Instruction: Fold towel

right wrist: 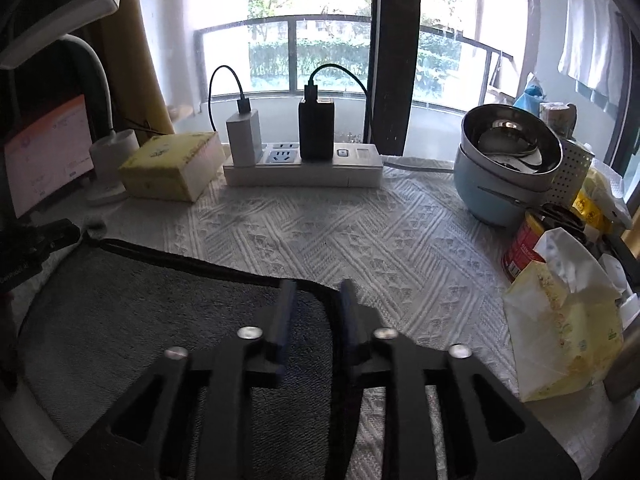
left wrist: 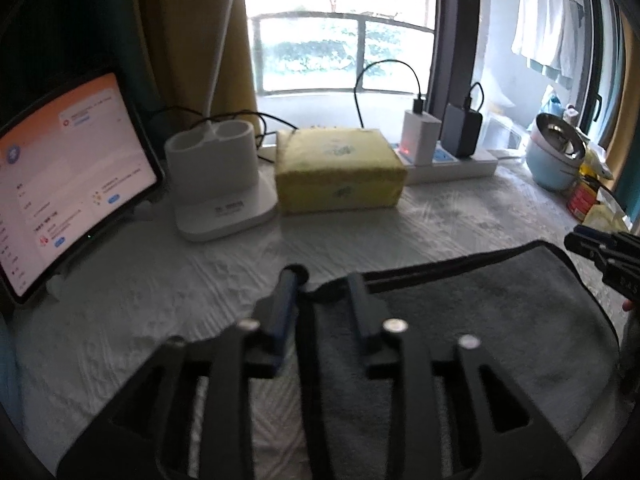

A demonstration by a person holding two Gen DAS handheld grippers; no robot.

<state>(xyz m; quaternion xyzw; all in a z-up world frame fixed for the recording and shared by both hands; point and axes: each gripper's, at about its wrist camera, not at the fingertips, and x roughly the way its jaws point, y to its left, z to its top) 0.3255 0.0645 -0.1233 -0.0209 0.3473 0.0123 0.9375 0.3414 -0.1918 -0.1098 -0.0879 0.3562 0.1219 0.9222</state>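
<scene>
A dark grey towel (left wrist: 480,320) with a black hem lies flat on the white patterned tablecloth (left wrist: 160,300). My left gripper (left wrist: 322,282) is open, its fingers standing either side of the towel's far left corner, just over it. My right gripper (right wrist: 316,292) is open over the towel's (right wrist: 140,312) far right corner, one finger on each side of the black hem. Each gripper shows at the edge of the other's view: the right one (left wrist: 592,244), the left one (right wrist: 48,236).
At the back stand a tablet (left wrist: 68,176), a white lamp base (left wrist: 218,184), a yellow tissue pack (left wrist: 340,168) and a power strip with chargers (right wrist: 300,164). At the right are stacked bowls (right wrist: 508,164), a red can (right wrist: 524,244) and a tissue bag (right wrist: 568,320).
</scene>
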